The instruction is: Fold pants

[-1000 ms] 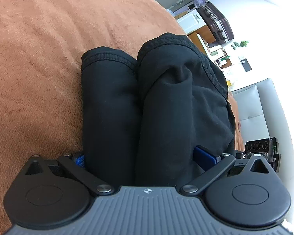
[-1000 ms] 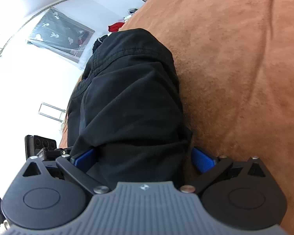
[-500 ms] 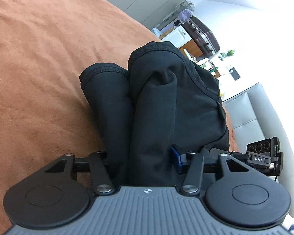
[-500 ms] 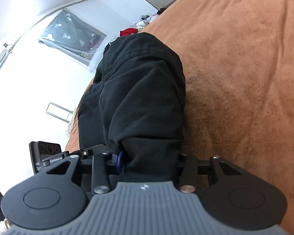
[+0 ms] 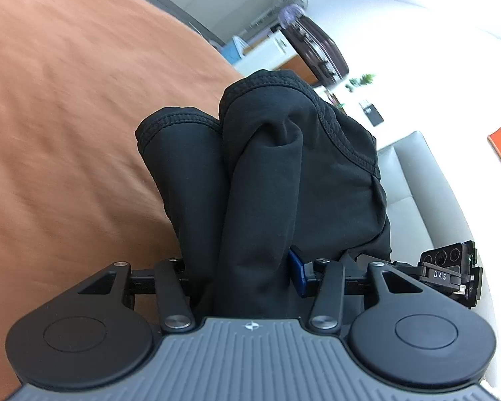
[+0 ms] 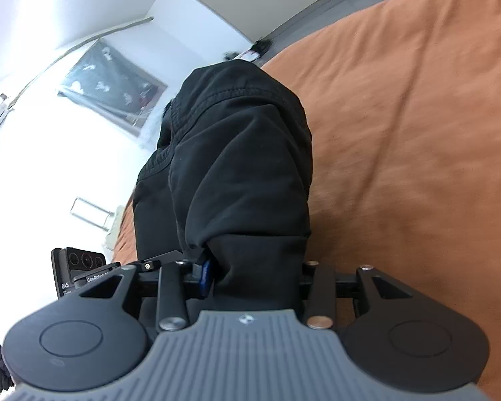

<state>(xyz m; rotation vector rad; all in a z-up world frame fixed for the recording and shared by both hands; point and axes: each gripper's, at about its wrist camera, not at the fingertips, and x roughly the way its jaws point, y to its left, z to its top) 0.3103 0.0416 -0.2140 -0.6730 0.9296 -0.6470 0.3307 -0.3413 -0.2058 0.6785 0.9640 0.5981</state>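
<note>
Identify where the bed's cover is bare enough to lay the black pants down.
The orange fleece blanket lies bare left of the black cotton pants in the left view, and right of them in the right view. Crowded: the middle, where left gripper and right gripper clamp fabric.

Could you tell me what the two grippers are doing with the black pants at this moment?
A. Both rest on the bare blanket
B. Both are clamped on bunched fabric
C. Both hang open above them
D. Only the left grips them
B: the left gripper and the right gripper each pinch a bunch of the black pants over the orange blanket.
</note>
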